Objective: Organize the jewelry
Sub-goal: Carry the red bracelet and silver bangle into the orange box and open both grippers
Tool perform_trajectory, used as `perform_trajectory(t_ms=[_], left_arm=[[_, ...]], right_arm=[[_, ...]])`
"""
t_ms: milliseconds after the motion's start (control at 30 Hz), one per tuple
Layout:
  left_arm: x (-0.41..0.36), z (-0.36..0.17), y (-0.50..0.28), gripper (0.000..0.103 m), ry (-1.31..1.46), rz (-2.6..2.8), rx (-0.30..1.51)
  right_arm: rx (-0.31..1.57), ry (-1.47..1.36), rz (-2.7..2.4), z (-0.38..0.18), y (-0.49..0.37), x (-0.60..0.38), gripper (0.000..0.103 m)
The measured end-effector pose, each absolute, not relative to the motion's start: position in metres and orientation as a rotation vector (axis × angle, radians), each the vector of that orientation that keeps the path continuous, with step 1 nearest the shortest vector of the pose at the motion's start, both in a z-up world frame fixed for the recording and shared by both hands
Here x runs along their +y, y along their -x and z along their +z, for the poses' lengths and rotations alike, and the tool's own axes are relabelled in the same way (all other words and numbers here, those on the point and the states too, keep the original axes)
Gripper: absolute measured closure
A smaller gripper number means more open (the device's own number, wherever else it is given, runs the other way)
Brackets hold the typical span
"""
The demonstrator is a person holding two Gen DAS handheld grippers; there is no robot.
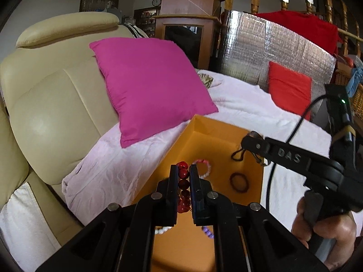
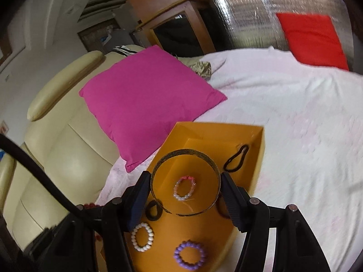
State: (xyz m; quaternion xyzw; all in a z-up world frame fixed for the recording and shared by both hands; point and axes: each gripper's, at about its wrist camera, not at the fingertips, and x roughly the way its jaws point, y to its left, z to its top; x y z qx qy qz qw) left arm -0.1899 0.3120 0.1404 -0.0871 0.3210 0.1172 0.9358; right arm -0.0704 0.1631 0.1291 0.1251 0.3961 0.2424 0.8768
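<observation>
An open orange box [image 1: 211, 142] [image 2: 258, 149] lies on a white blanket. My left gripper [image 1: 183, 167] is shut on a strand of dark red beads [image 1: 183, 184] above the box's left side. My right gripper [image 2: 185, 187] is shut on a wide dark-gold bangle [image 2: 184, 153], held by its two sides over the box. In the left wrist view the right gripper [image 1: 254, 146] comes in from the right. Inside the box lie a pink-and-white bracelet [image 2: 184, 187] [image 1: 205, 165], a white pearl bracelet [image 2: 142, 238], a purple bead bracelet [image 2: 190, 253] and black hair ties [image 2: 236, 158] [image 1: 238, 182].
A magenta cushion [image 1: 149, 86] [image 2: 145, 99] leans against a cream leather armchair [image 1: 52, 104], just left of the box. The white blanket [image 2: 295, 117] spreads to the right. A red cushion [image 1: 289, 90] rests against a silver foil panel [image 1: 261, 45] at the back.
</observation>
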Motion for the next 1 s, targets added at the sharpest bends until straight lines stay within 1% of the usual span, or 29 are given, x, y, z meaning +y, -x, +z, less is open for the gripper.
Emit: perform_trajectory(t_ms=[367, 1000], left_arm=[[0.311, 0.100, 0.203, 0.093, 0.179, 0.203, 0.765], [0.306, 0.091, 0.201, 0.093, 0.155, 0.207, 0.786]], right_arm=[[0.889, -0.246, 0.499, 0.089, 0.072, 0.176, 0.038], [0.950, -0.149, 0.513, 0.067, 0.066, 0.196, 0.038]])
